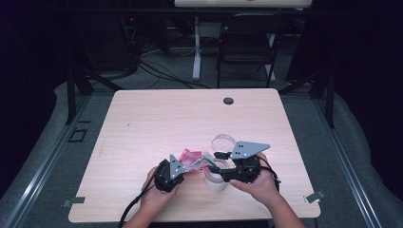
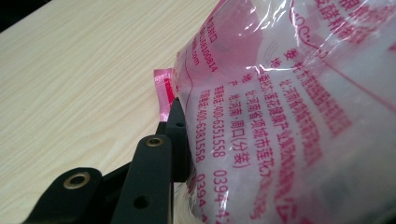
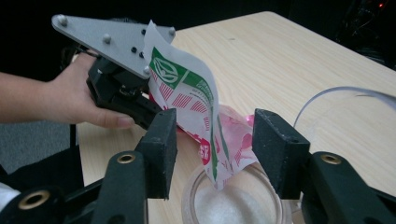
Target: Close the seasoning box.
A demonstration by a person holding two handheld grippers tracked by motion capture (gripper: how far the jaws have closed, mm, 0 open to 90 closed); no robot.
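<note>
A clear plastic bag (image 1: 192,158) with pink and green print hangs tilted over a clear jar (image 1: 216,181) near the table's front edge. My left gripper (image 1: 186,166) is shut on the bag; one black finger (image 2: 176,121) presses against the printed film (image 2: 289,116). In the right gripper view the bag's lower corner (image 3: 219,154) dips into the jar (image 3: 238,203), which holds white granules. My right gripper (image 3: 212,135) stands open, its pads on either side of that corner and apart from it. In the high view the right gripper (image 1: 217,164) sits just over the jar.
A clear round lid (image 1: 223,141) lies on the wooden table (image 1: 190,114) just behind the jar. A black grommet (image 1: 228,100) sits near the far edge. Beyond the table stands a dark chair (image 1: 247,42), with cables on the floor.
</note>
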